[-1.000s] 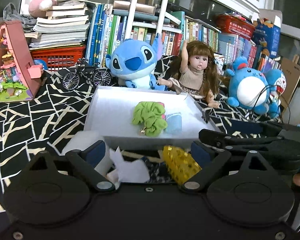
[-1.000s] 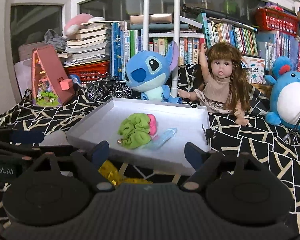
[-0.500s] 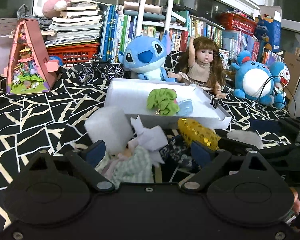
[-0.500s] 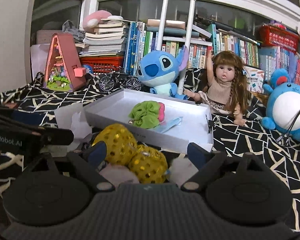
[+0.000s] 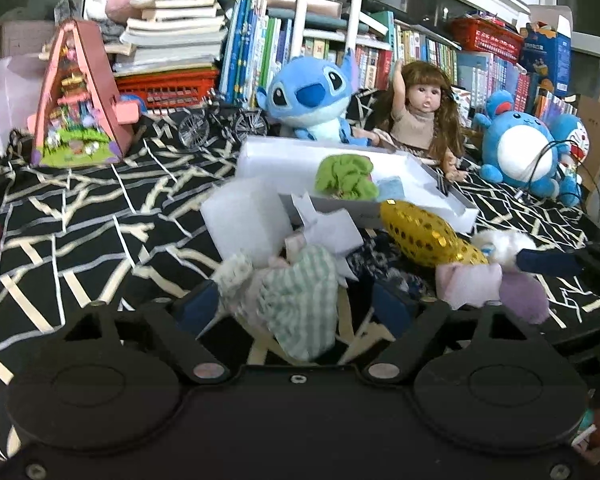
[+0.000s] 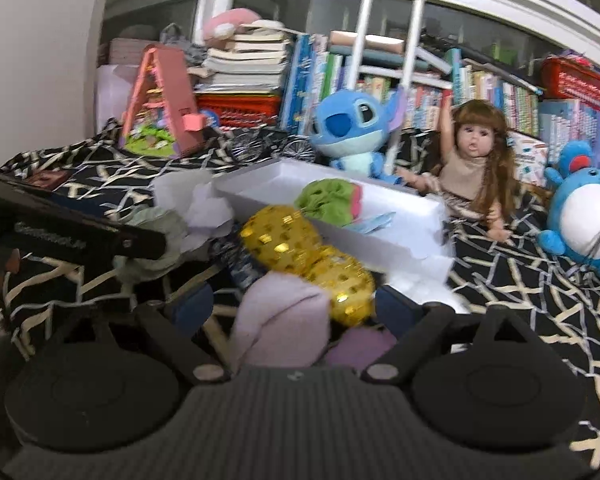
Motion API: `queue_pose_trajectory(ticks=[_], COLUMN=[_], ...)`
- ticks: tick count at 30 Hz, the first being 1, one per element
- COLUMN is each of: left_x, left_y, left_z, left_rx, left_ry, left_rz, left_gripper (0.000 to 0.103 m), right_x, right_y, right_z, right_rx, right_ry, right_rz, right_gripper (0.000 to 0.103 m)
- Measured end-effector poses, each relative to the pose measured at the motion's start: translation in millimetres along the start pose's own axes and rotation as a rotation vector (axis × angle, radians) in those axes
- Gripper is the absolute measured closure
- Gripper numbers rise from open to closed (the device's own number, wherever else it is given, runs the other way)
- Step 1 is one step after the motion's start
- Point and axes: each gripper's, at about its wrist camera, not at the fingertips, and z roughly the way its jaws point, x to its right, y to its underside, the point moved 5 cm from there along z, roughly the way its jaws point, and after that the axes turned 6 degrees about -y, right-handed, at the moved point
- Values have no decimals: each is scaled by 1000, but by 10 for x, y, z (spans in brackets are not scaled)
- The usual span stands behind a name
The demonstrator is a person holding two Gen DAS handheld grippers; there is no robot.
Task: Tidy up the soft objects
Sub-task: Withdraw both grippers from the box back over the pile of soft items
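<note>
My left gripper (image 5: 296,308) hangs low over a pile of soft items. Its jaws are closing, and a green-and-white checked cloth (image 5: 300,304) lies between them with a gap on the right side. My right gripper (image 6: 294,304) is open over a pale pink soft piece (image 6: 280,312) and the near end of a gold sequined pouch (image 6: 312,252). Just behind the pile, a white box (image 5: 268,156) holds a green scrunchie (image 5: 346,178) and a light blue item (image 5: 392,188). A white foam block (image 5: 244,220) and crumpled white paper (image 5: 328,228) sit in front of the box.
A blue plush (image 5: 308,100), a doll (image 5: 420,120) and a round blue plush (image 5: 516,152) stand behind the box. At the back left are a toy bicycle (image 5: 220,124) and a pink model house (image 5: 76,108), with books and red baskets behind. A black patterned cloth (image 5: 80,220) covers the surface.
Both grippers pulled back from the box and sank toward the pile, which now lies between their fingers. The left jaws have narrowed.
</note>
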Motion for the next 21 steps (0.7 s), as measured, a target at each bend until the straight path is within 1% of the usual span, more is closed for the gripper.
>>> queue_pose_trajectory(ticks=[3, 5, 10, 12, 15, 21], left_x=[-1, -5, -35, -43, -50, -43], left_y=[62, 94, 119, 118, 114, 102], left_z=[4, 16, 73, 84, 90, 138], left_rx=[-18, -21, -33, -29, -20, -14], left_ry=[7, 0, -51, -73, -81, -98], left_rz=[-13, -13, 2, 11, 12, 17], left_gripper=[32, 35, 36, 34, 30, 26], right_x=[-87, -126, -117, -91, -65, -45], right_y=[47, 75, 122, 130, 150, 148], right_z=[18, 40, 66, 78, 92, 113], right_rx=[-20, -32, -47, -52, -60, -57], right_ry=[-42, -52, -34, -20, 0, -1], right_rz=[-4, -9, 3, 4, 3, 18], right_gripper=[13, 15, 18, 18, 19, 21])
